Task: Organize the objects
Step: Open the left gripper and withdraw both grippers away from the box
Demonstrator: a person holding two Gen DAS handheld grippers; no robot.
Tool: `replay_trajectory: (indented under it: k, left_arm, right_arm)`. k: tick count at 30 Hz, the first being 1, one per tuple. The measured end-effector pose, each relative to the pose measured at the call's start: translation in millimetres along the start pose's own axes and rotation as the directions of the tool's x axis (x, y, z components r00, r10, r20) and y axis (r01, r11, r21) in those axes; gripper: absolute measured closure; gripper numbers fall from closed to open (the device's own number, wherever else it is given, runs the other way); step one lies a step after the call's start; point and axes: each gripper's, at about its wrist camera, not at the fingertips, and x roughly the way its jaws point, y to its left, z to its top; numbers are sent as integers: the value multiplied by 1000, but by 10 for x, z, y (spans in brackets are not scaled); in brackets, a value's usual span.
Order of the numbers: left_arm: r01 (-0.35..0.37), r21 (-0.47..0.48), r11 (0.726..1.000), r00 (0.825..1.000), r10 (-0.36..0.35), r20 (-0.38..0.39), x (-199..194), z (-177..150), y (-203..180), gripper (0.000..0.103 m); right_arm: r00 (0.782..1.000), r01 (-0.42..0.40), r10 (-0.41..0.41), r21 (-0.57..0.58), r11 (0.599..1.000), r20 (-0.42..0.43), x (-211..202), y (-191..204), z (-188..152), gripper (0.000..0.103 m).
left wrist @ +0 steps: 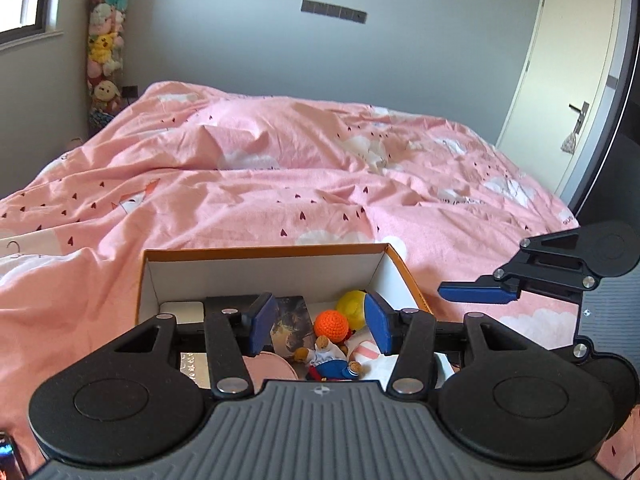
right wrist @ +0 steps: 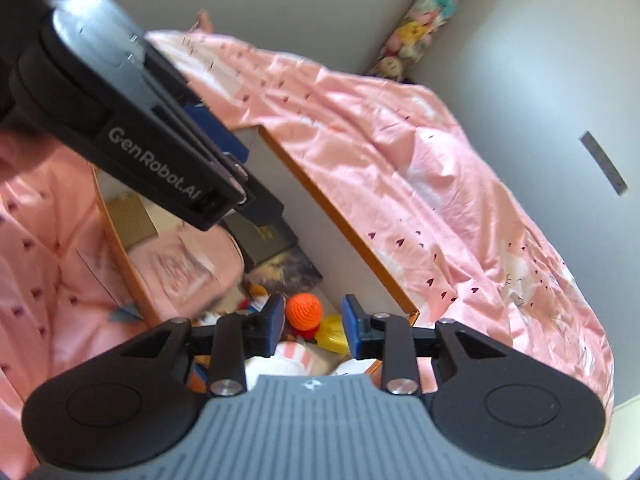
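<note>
An orange-edged cardboard box (left wrist: 256, 270) with white inner walls lies on the pink bed. Inside it I see an orange crochet ball (left wrist: 331, 323), a yellow toy (left wrist: 351, 307), a small bear doll in blue and white (left wrist: 326, 358), a dark picture card (left wrist: 290, 330) and a pink pouch (left wrist: 272, 364). My left gripper (left wrist: 320, 326) is open and empty over the box. My right gripper (right wrist: 314, 326) is open and empty above the orange ball (right wrist: 305, 307) at the box's near end. The right gripper also shows at the right of the left wrist view (left wrist: 472, 293). The left gripper's body (right wrist: 152, 140) crosses the right wrist view.
The pink duvet (left wrist: 300, 176) covers the whole bed around the box. A column of plush toys (left wrist: 105, 40) hangs in the far corner. A white door (left wrist: 560, 80) stands at the right. The box's orange rim (right wrist: 340, 220) runs beside the right gripper.
</note>
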Motion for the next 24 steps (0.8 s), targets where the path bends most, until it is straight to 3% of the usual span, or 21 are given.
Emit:
replay_trajectory:
  k: [6,9,14,16,21,24]
  left_arm:
    - [-13,-36,999,998,16,69,-303,-204,30,35]
    - [6,-59,998,998,-2,67,-392,-315,57,30]
    - [-52,-37,998,994,56,92,-513,-521,66,17]
    - [-71,-48,996,992,76,102,-560,-584,101,14]
    - [-152,-57,987,976,159,149,-645,-638,116,13]
    - [-151,-70,986,974,160,161,-689,-652,146,13]
  right_arm:
    - [989,75,-103,240,968,108,-342,217,-196,63]
    - [975,103,-167,368,924,145,-467,293,-264,52]
    - [960,66,-204,559,827,190,-588,357,-374,46]
    - [950,65,-236,610,790,205,-624,406,-408,34]
    - [927,116,-331,705,699,175,-671,593,-458,16]
    - [930,138,-339,717,683,144,-634,730,-456,13]
